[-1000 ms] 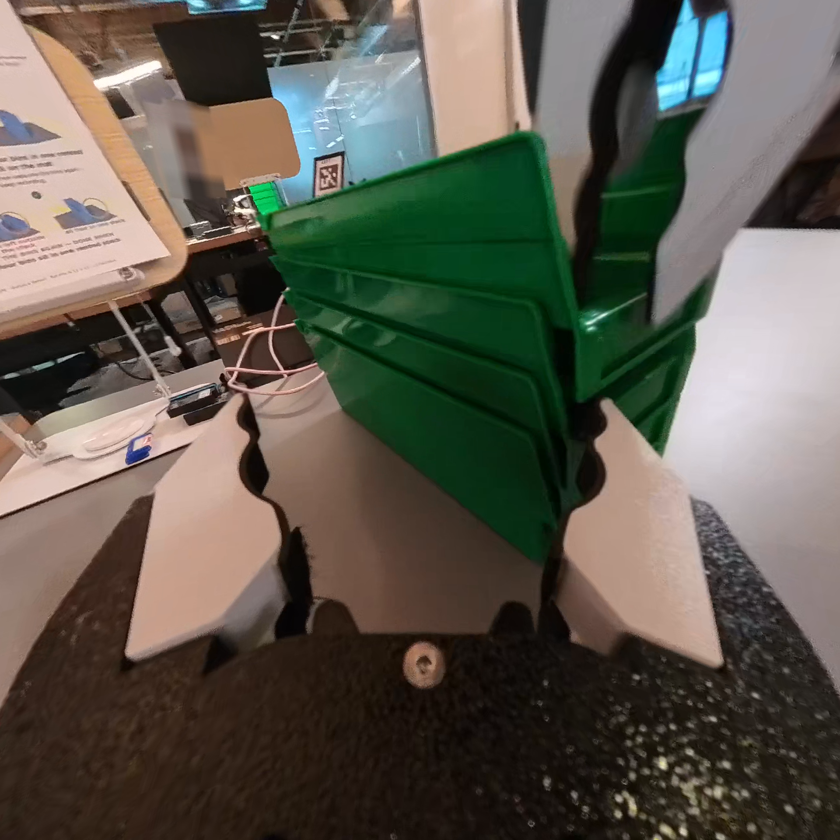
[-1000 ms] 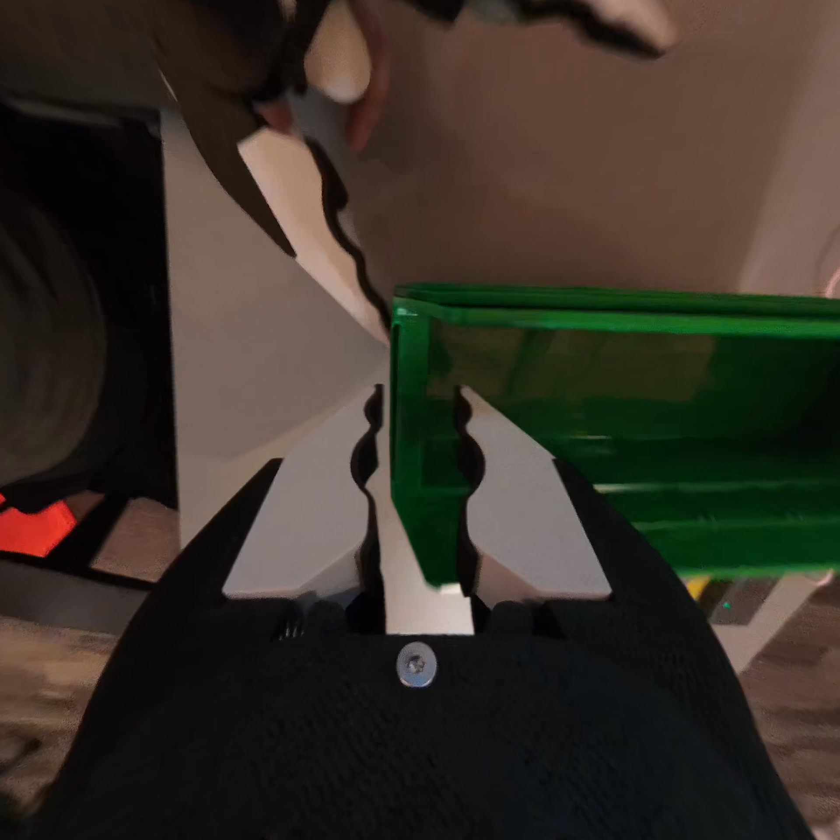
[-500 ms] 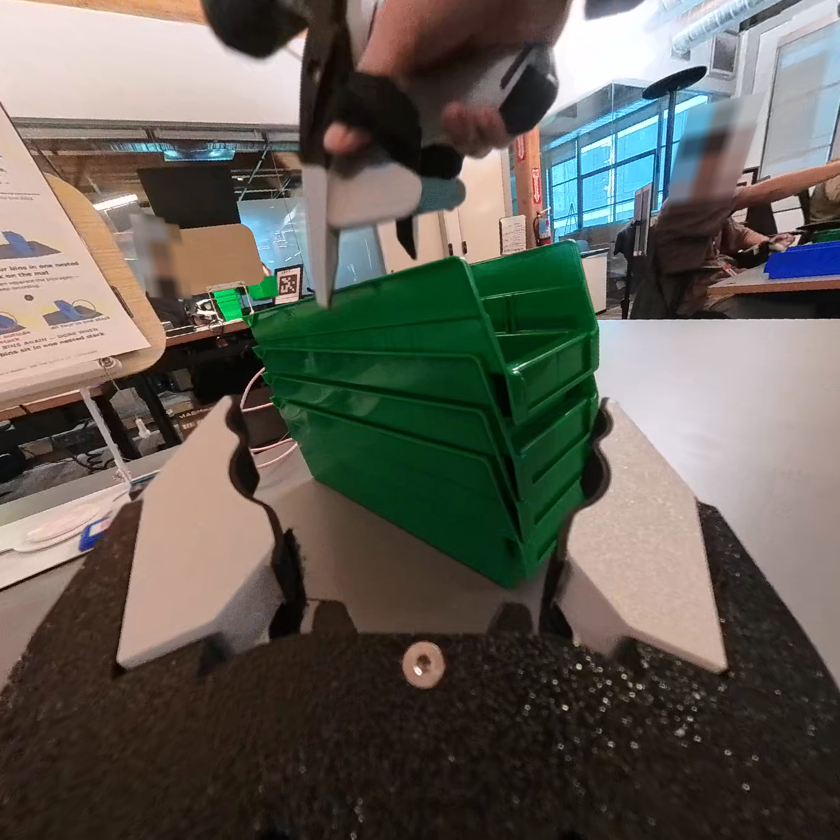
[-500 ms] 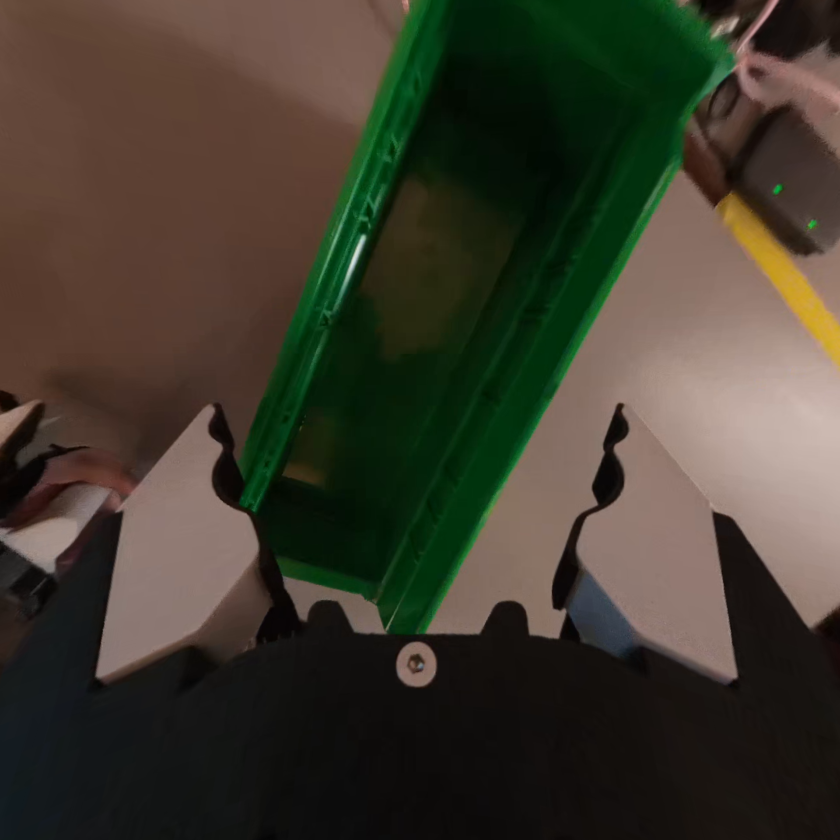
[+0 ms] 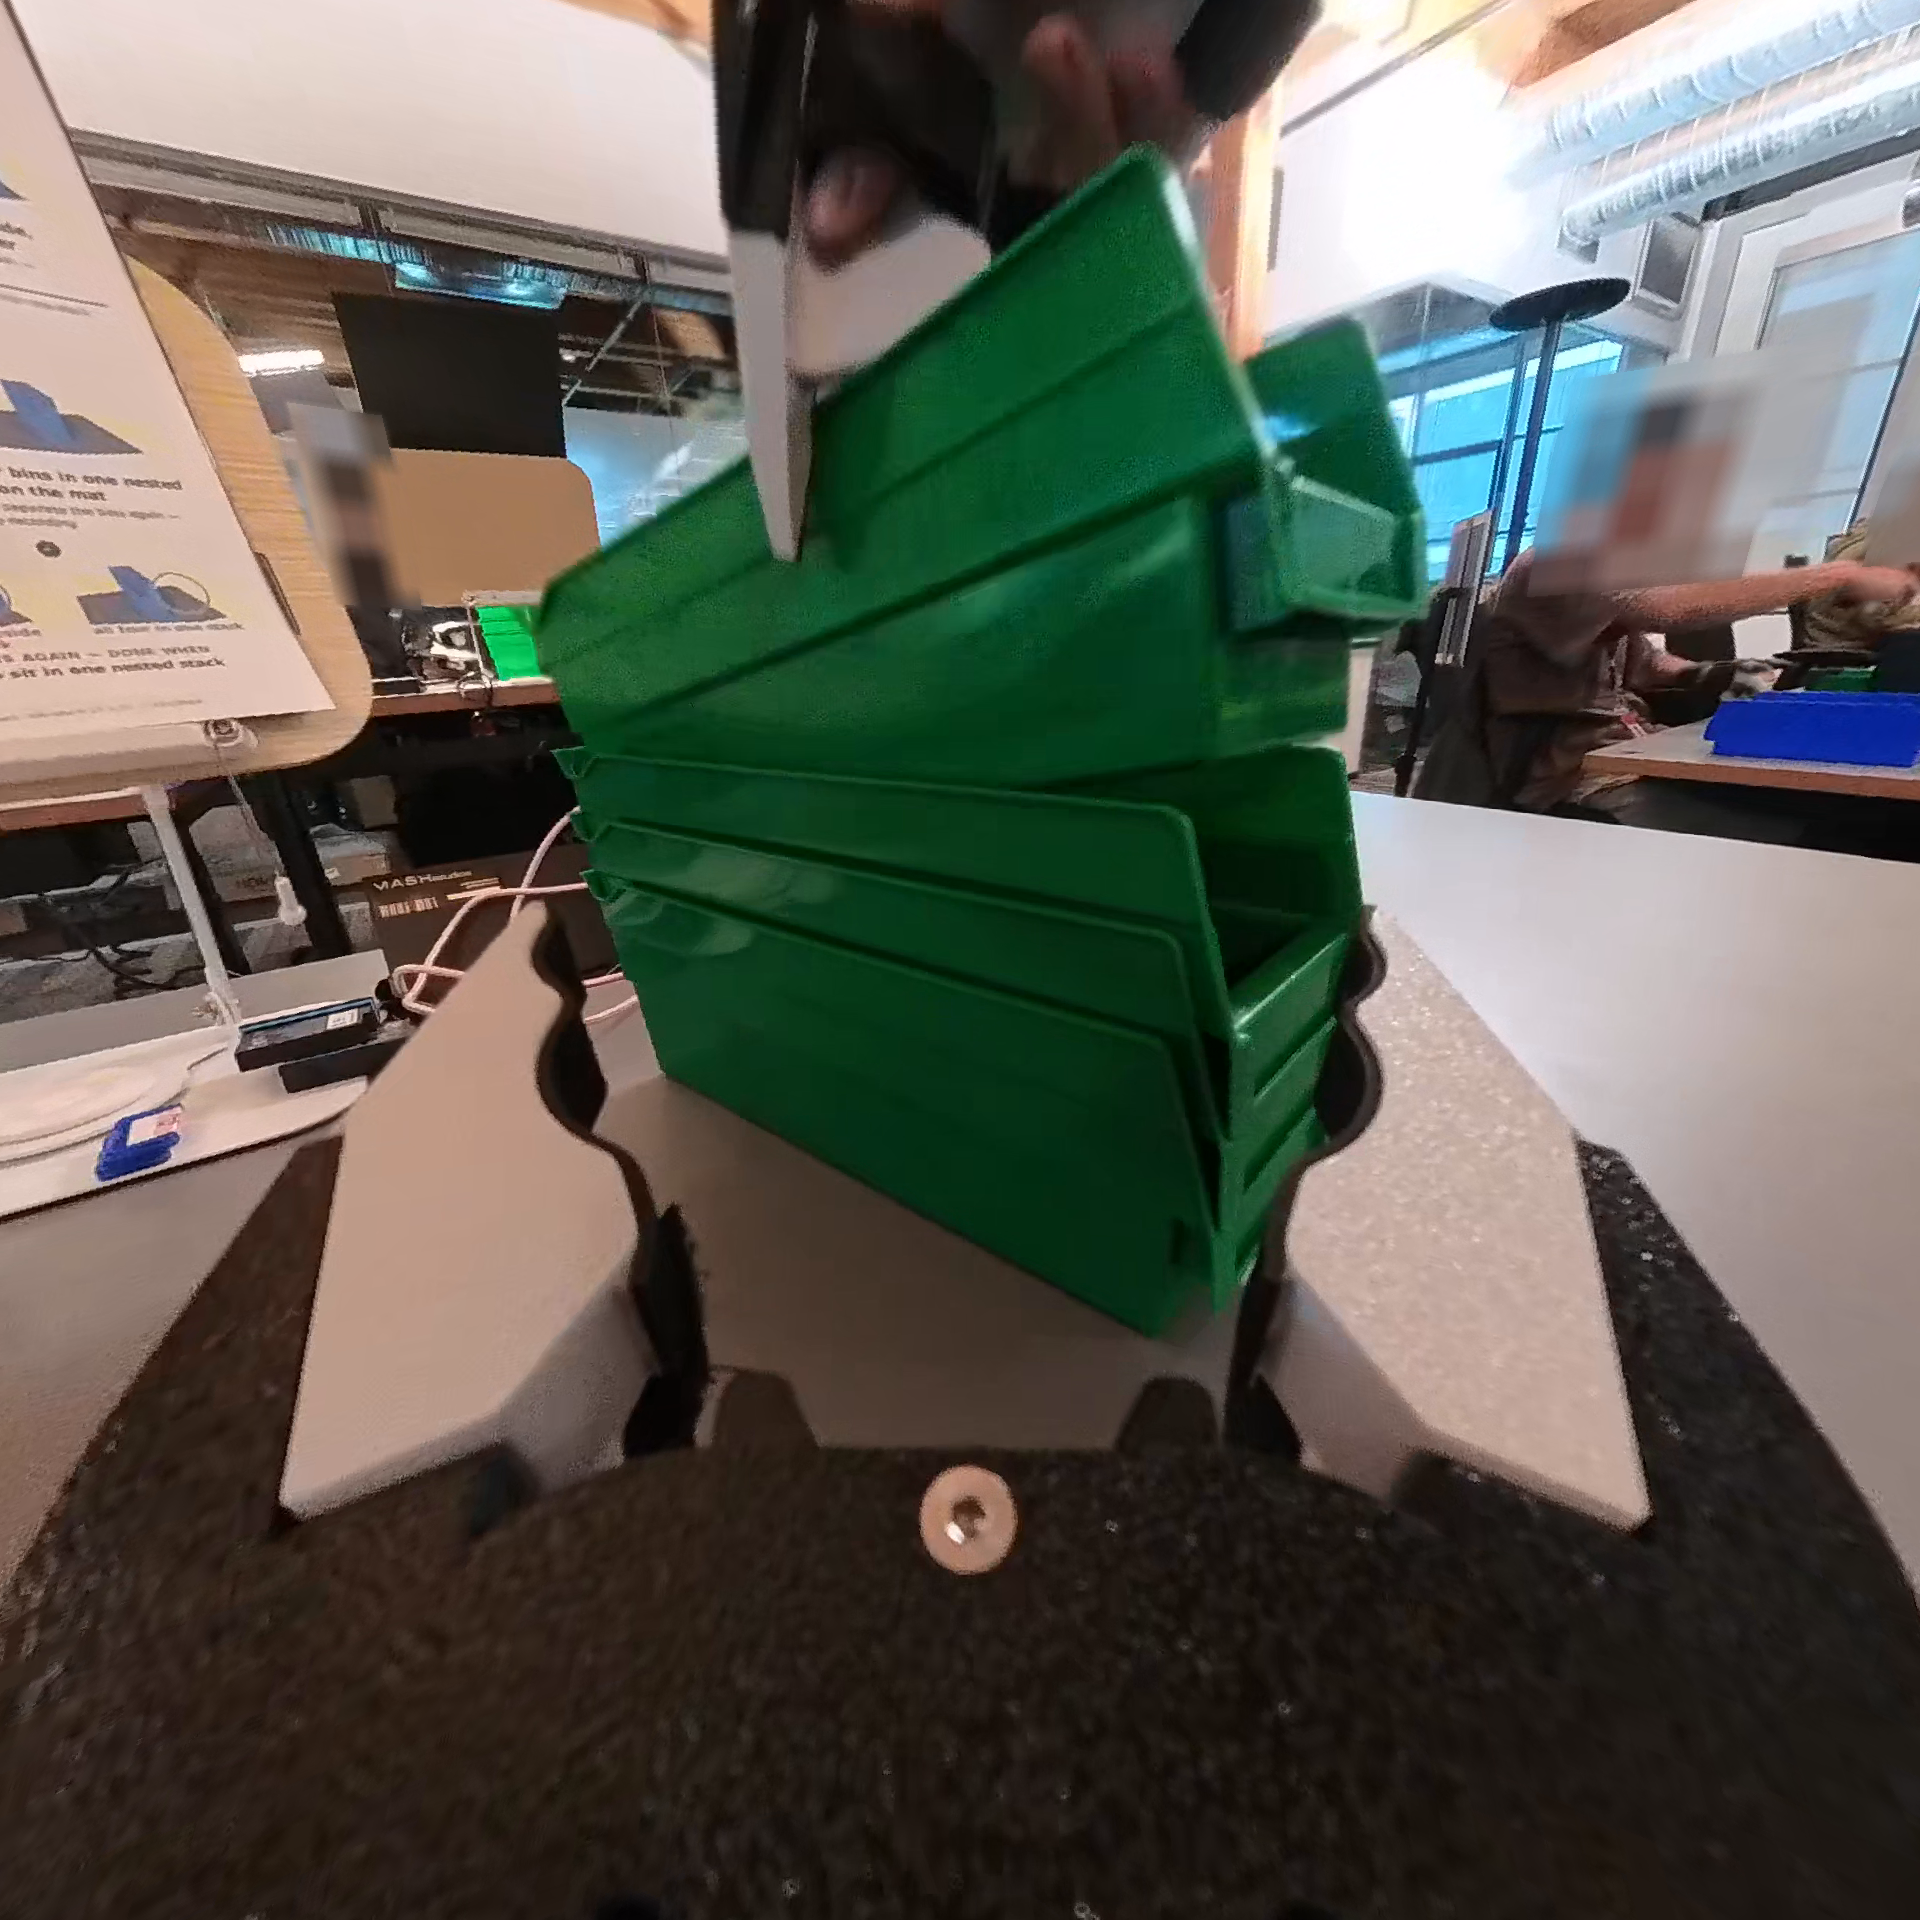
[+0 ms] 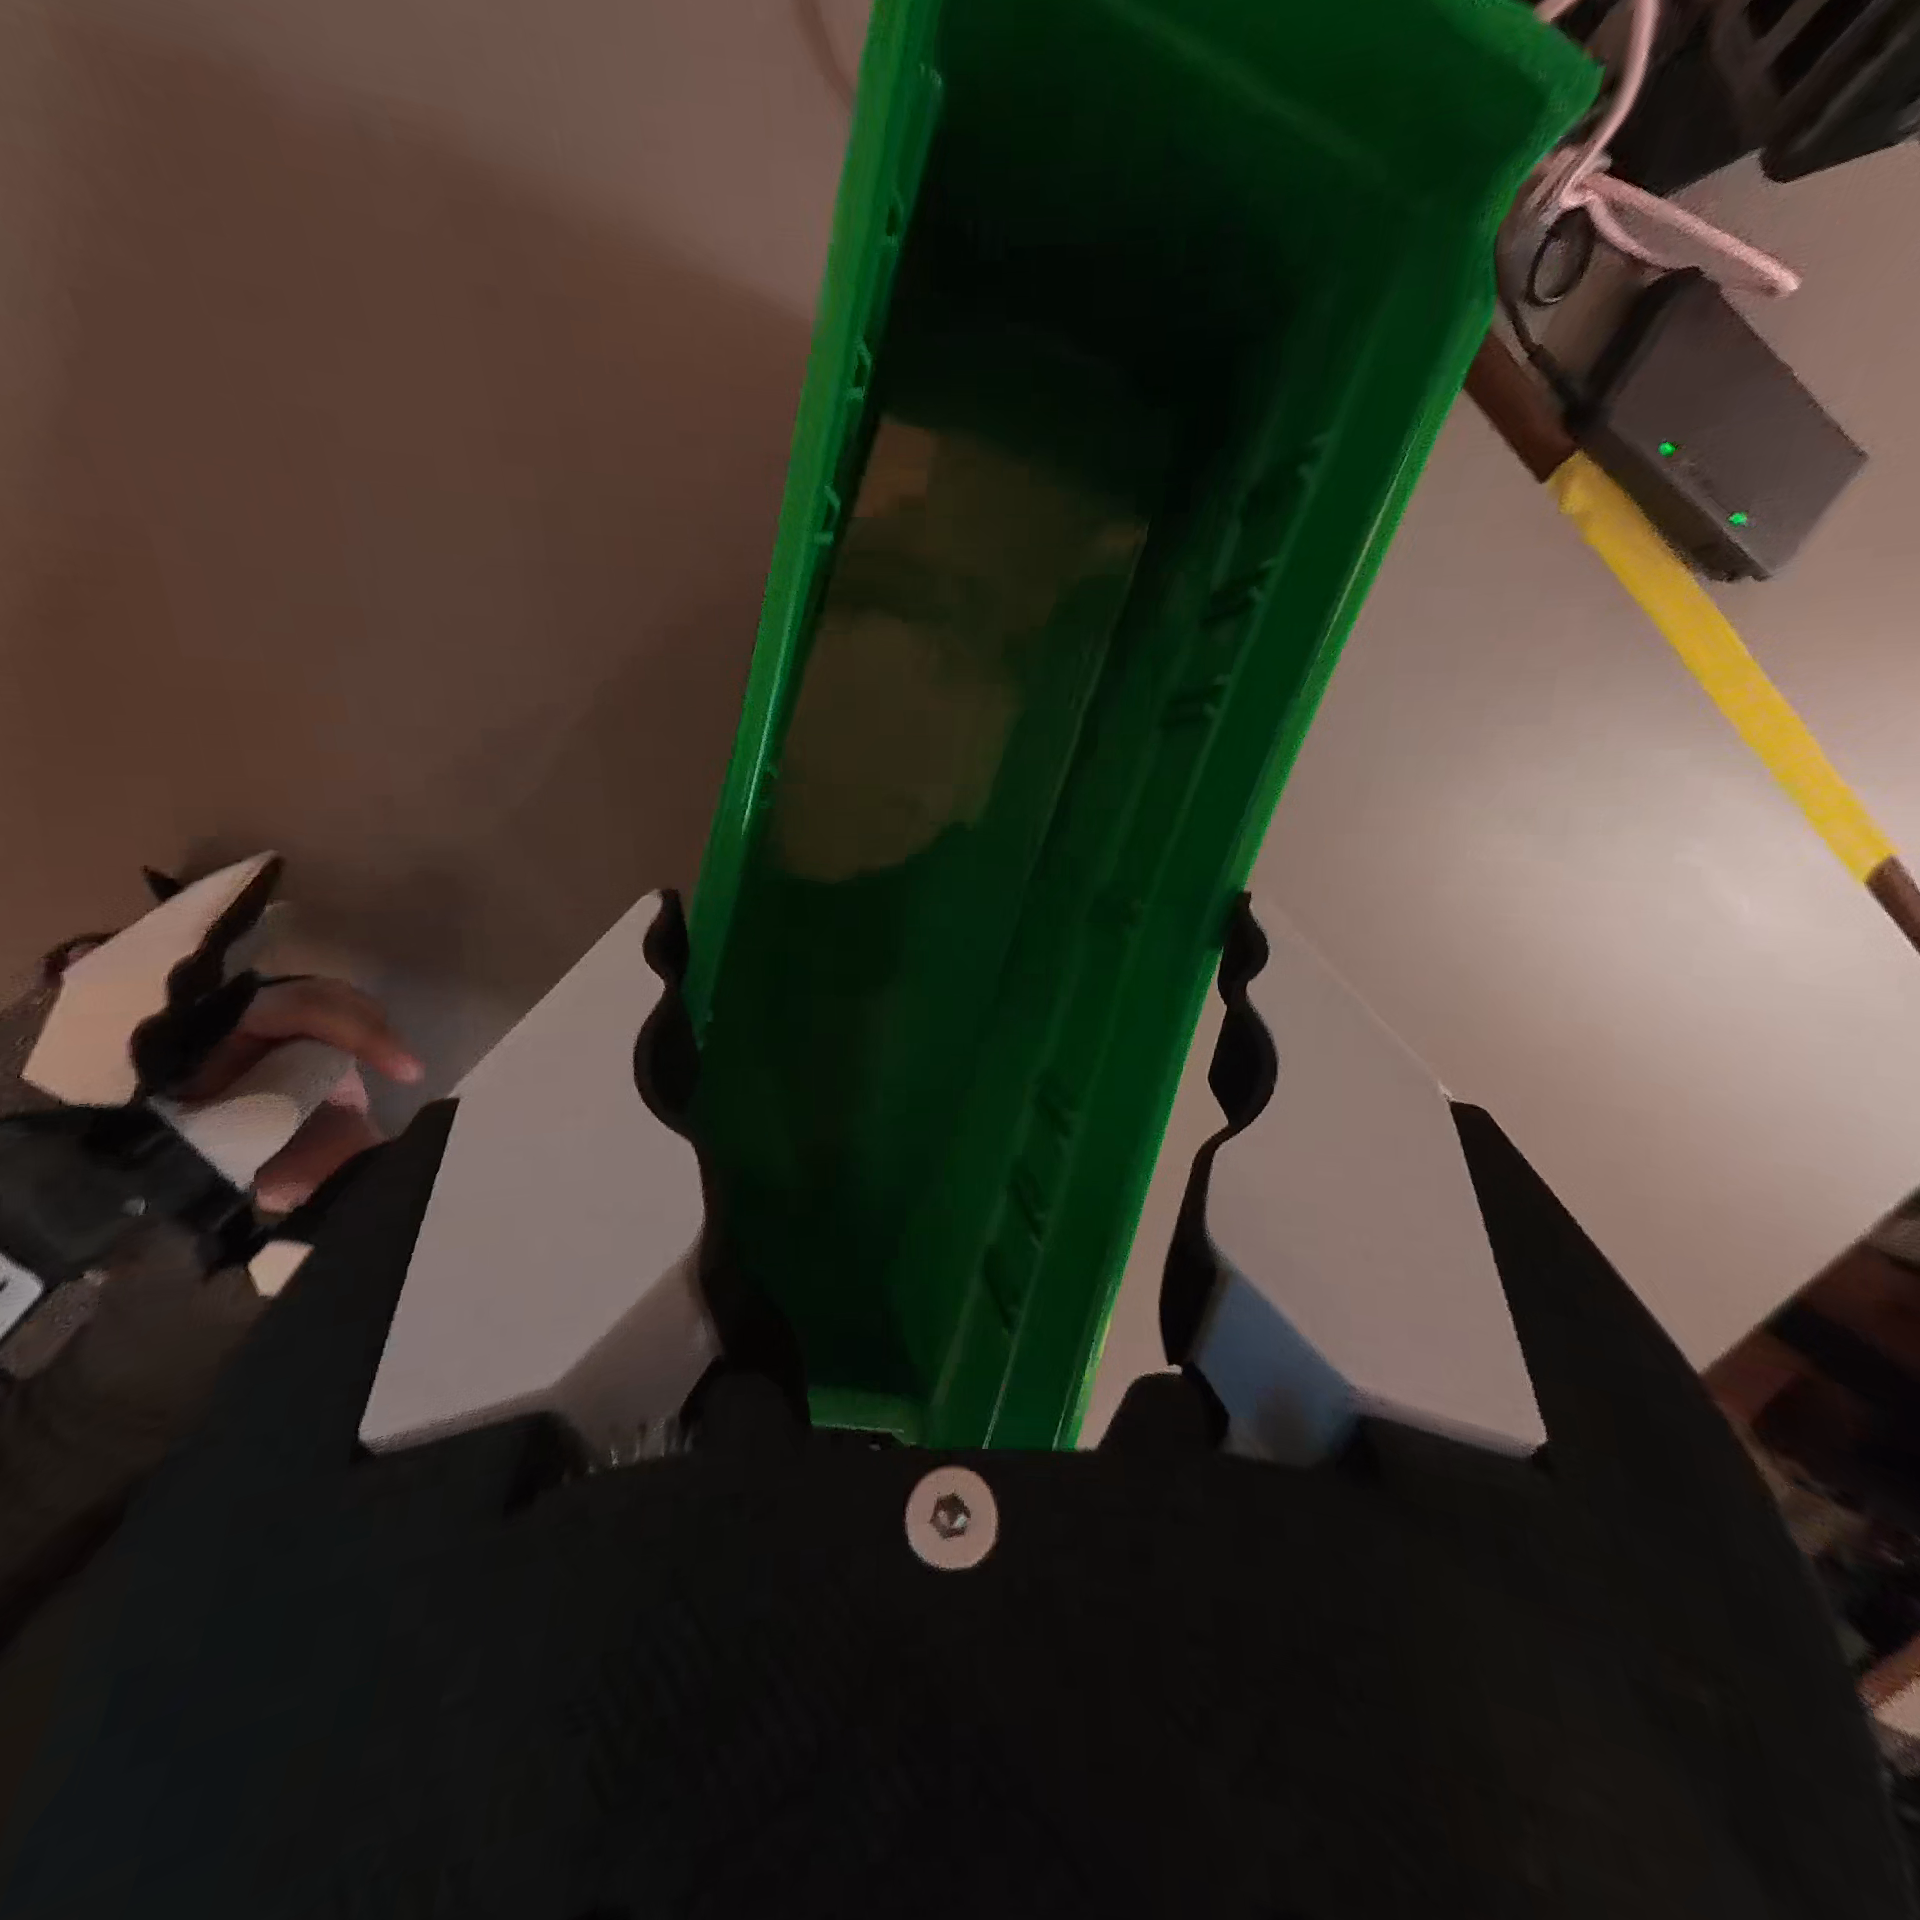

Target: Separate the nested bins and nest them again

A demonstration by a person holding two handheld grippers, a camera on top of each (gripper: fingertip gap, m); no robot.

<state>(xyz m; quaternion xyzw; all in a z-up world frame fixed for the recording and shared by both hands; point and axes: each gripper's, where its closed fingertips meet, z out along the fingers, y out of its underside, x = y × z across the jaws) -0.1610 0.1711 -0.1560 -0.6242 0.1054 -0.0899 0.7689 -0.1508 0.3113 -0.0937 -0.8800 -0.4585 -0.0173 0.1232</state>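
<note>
Spreading wide, the left gripper [image 5: 956, 1101] has its jaws apart around the near corner of the nested green bins [image 5: 935, 1039] on the grey table [image 5: 1662, 956]. Above that stack, the right gripper [image 6: 951, 1122] is clamped across the tilted top bin [image 5: 987, 540], lifted off the stack at its near end.

A white poster [image 5: 94, 436] stands beside a pink cable [image 5: 499, 935].

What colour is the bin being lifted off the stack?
Green; the top bin shows best in the left wrist view.

Right tongs [image 6: 951, 1049] have tilted top bin [image 5: 966, 540] up.
</note>
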